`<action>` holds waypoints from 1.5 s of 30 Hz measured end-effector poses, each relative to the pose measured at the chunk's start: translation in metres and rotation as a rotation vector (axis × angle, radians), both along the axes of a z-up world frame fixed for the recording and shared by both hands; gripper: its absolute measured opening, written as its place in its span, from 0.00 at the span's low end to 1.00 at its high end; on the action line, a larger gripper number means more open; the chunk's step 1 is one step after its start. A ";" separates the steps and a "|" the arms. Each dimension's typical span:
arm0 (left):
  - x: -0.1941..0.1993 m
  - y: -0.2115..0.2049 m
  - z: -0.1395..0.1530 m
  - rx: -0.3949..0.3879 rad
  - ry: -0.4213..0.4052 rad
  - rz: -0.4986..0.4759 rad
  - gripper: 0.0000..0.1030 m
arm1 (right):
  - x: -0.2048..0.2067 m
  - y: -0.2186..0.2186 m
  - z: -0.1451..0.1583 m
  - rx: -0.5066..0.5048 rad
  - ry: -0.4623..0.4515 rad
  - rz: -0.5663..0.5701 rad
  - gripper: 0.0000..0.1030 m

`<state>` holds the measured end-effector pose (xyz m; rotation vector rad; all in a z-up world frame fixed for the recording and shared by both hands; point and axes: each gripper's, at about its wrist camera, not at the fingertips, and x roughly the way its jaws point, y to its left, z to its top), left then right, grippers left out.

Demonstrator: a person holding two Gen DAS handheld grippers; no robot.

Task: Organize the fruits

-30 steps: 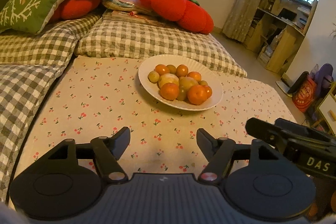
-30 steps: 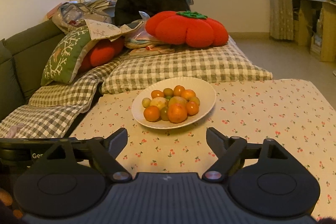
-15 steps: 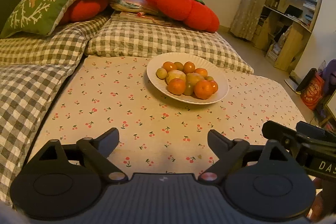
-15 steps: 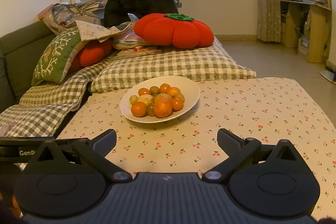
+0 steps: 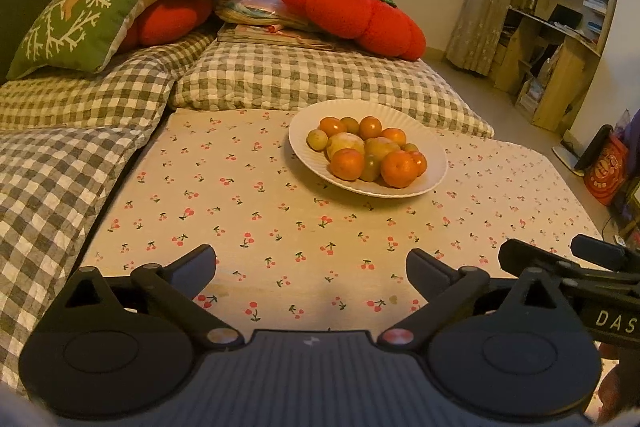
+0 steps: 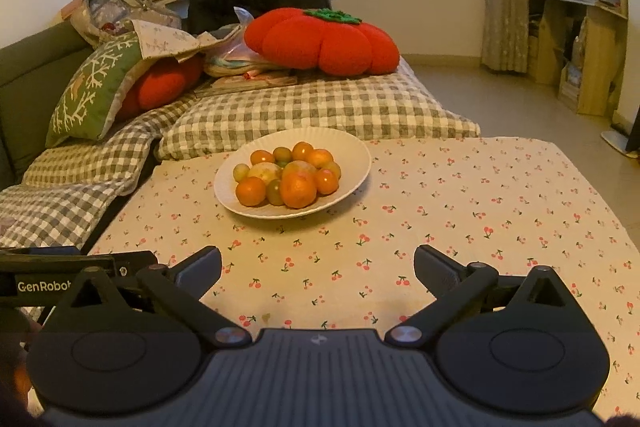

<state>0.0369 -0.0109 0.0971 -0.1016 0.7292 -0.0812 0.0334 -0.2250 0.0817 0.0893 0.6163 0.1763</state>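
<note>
L gripper (image 5: 311,267) jaws opening, nothing btwn them; R gripper (image 6: 318,265) spread wide, empty too. Both hover low over near edge of cherry-print cloth (image 5: 280,227), fruit well ahead. Further out: white plate (image 6: 352,155) w/ fruits (image 6: 290,173) heaped, oranges plus small greenish ones, all touching. Behind: checked cushions (image 6: 320,111), red tomato pillow (image 6: 320,41). Risks: pile is tight, so grabbing one prob nudges neighbours, round fruit rolls off the shallow rim; soft cloth may let plate slide; grippers side by side could clash.
</note>
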 end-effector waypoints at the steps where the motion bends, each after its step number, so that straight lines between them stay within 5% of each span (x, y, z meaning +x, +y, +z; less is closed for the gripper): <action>1: 0.000 0.000 0.000 0.006 -0.004 0.001 0.94 | 0.000 0.001 0.000 -0.002 0.000 0.004 1.00; 45: 0.002 -0.007 -0.006 0.106 -0.023 0.001 0.94 | 0.001 0.010 -0.002 -0.065 0.010 0.021 1.00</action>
